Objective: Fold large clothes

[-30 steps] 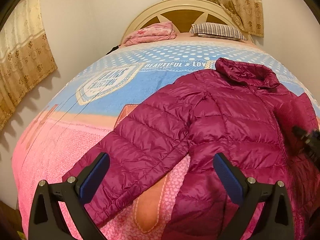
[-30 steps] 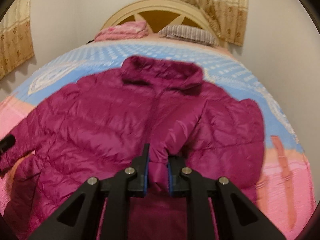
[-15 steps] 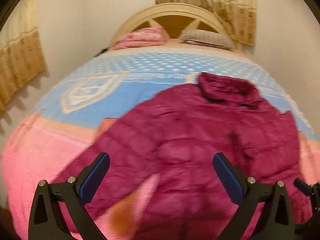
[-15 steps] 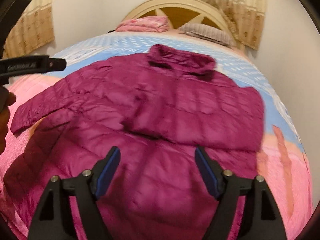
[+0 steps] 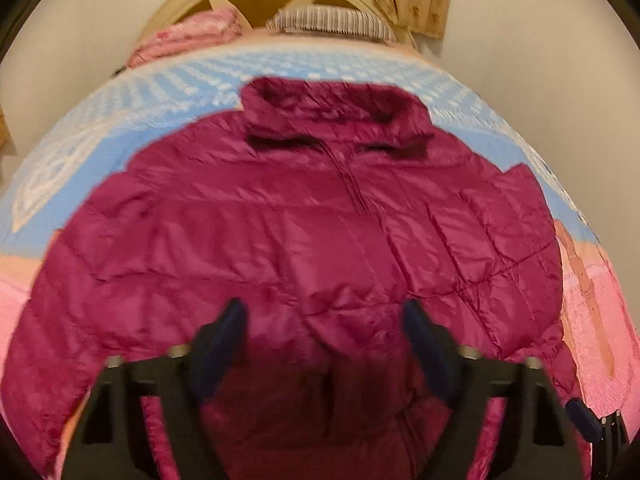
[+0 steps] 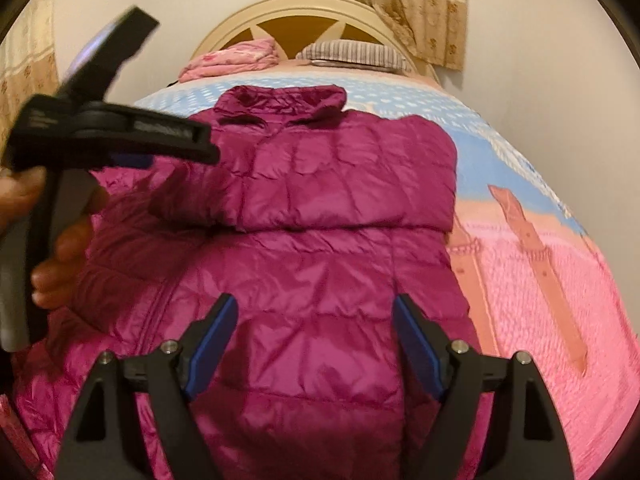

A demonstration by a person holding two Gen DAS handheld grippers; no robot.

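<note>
A magenta quilted puffer jacket (image 5: 304, 248) lies front up on the bed, collar toward the headboard. Its right sleeve (image 6: 348, 184) is folded across the chest. My left gripper (image 5: 324, 344) is open and empty, hovering over the jacket's lower middle. My right gripper (image 6: 312, 340) is open and empty above the jacket's lower right part (image 6: 320, 312). The left gripper's body (image 6: 112, 136) and the hand holding it show at the left of the right wrist view. The right gripper's tip (image 5: 588, 426) shows at the lower right of the left wrist view.
The jacket lies on a blue and pink bedspread (image 6: 540, 280). A folded pink blanket (image 6: 232, 60) and a striped pillow (image 6: 352, 52) sit by the cream headboard (image 6: 304, 12). Curtains (image 6: 384, 0) hang behind, and a wall runs along the right.
My right gripper let go of the right sleeve, now folded across the chest, and pulled back open. My left gripper moved right, from over the left sleeve to the jacket's middle.
</note>
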